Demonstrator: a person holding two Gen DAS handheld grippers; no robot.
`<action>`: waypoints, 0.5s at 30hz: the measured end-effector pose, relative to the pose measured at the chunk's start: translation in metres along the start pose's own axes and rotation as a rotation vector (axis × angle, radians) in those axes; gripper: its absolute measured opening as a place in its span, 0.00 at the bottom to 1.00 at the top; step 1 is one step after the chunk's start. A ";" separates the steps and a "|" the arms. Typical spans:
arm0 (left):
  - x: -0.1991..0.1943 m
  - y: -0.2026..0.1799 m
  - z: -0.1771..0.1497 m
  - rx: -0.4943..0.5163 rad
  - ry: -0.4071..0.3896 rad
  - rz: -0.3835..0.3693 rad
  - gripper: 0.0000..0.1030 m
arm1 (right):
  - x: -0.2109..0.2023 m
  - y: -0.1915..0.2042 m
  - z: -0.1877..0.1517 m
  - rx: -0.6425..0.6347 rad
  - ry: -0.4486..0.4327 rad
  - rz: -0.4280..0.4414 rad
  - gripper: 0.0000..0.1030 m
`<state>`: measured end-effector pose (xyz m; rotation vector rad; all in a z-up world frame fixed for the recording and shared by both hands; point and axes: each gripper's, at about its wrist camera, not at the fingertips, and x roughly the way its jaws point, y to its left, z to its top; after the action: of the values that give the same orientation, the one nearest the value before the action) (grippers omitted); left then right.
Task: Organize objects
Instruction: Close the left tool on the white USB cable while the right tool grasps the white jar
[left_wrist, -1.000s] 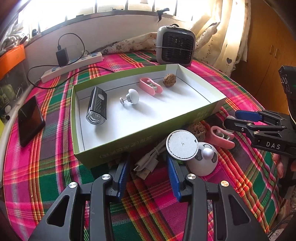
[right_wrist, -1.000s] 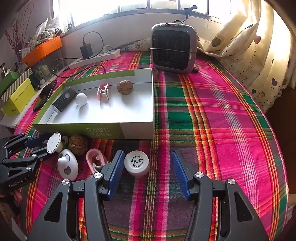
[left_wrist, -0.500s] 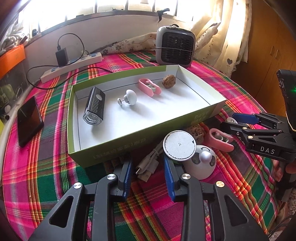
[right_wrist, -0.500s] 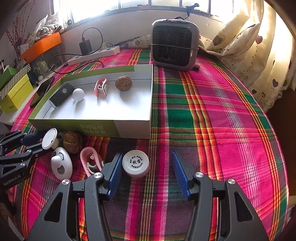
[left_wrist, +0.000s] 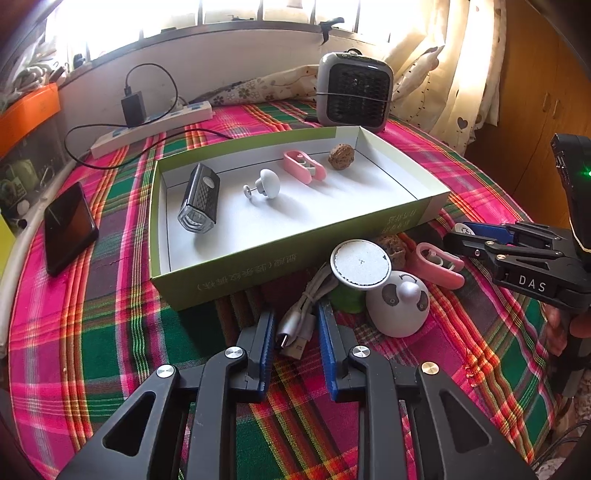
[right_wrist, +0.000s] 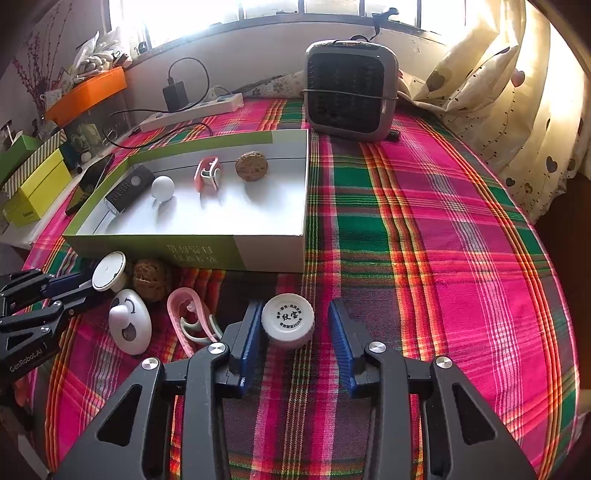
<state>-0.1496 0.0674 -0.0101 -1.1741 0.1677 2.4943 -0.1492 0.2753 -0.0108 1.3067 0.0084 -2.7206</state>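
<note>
Left gripper (left_wrist: 297, 341) is low over the plaid tablecloth (right_wrist: 424, 229), its blue jaws spread narrowly around the bundled white USB cable (left_wrist: 303, 314); whether the pads actually touch it, I cannot tell. Tight quarters there: the shallow green-and-white cardboard box (left_wrist: 258, 275) wall sits just beyond, and the round white disc (left_wrist: 361, 262) and white panda-faced dome (left_wrist: 399, 304) crowd the right side. Right gripper (right_wrist: 293, 332) has its jaws spread wide around the small white screw-cap jar (right_wrist: 288, 321), the left pad touching or nearly so, a gap on the right. Plenty of bare cloth to its right. Inside the box, the black bike light (left_wrist: 197, 199), white knob (left_wrist: 267, 182), pink clip (left_wrist: 304, 167) and walnut (left_wrist: 341, 157) line the far wall, leaving the near floor bare.
</note>
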 end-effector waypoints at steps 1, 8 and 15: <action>-0.002 0.000 -0.002 -0.004 0.000 0.006 0.20 | 0.000 0.000 0.000 -0.001 -0.001 0.001 0.31; -0.012 -0.002 -0.015 -0.003 0.017 0.016 0.20 | -0.003 0.004 -0.005 -0.017 -0.001 0.013 0.28; -0.009 -0.001 -0.011 0.020 0.024 -0.017 0.26 | -0.008 0.007 -0.010 -0.022 0.003 0.027 0.28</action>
<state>-0.1361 0.0627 -0.0102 -1.1924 0.1870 2.4592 -0.1352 0.2700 -0.0107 1.2962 0.0207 -2.6884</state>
